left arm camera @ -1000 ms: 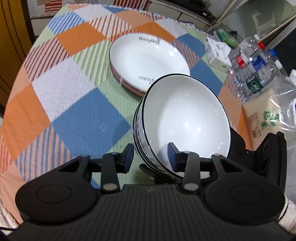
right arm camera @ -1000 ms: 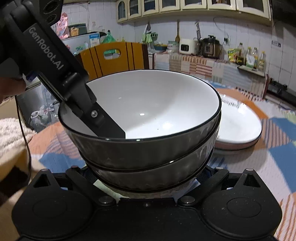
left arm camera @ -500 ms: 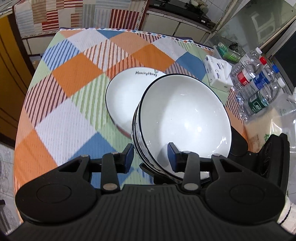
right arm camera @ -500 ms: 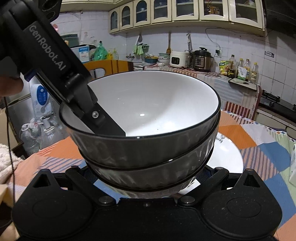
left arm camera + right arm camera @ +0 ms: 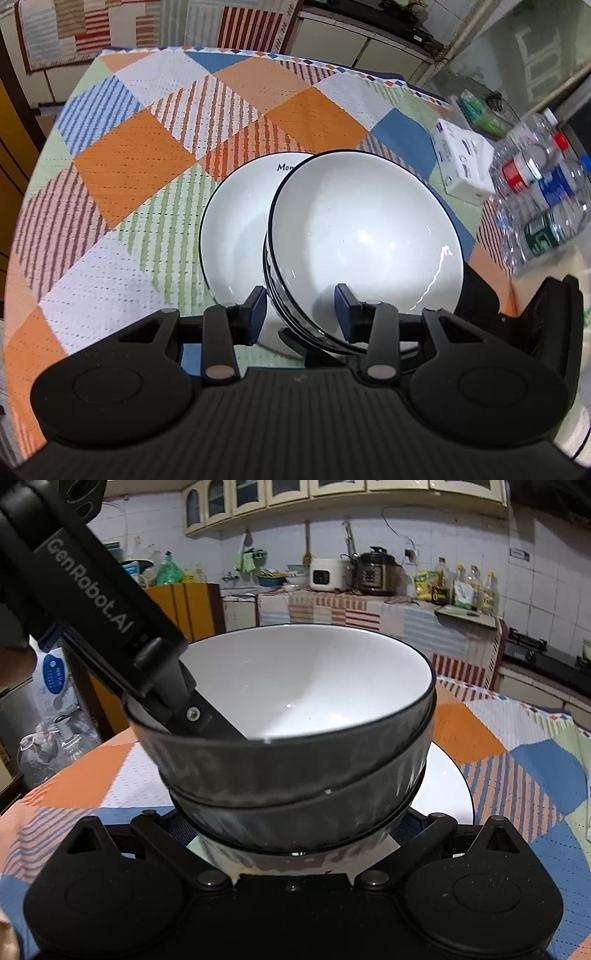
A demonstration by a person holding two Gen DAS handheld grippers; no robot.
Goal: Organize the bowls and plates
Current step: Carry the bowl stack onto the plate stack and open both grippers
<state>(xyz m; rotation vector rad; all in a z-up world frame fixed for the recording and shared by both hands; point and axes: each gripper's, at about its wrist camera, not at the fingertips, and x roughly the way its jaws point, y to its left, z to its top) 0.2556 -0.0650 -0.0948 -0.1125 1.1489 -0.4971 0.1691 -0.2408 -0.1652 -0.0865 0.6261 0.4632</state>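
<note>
Two nested bowls carried over a plate on the checked worktop

In the left wrist view, the left tongs (image 5: 299, 314) straddle the rim of the stacked bowls (image 5: 364, 240) at 6 o'clock, one finger (image 5: 255, 310) outside the wall and the other inside; whether both pads press the wall I cannot tell. The stack overlaps the white plate (image 5: 236, 236), which lies on the worktop (image 5: 129, 173) toward 9 o'clock of the bowls. In the right wrist view, the right tongs (image 5: 295, 830) sit low around the bowls' base, fingertips hidden, so their grip cannot be told. A tissue box (image 5: 463, 166) and water bottles (image 5: 543, 206) stand at 2 o'clock.
</note>
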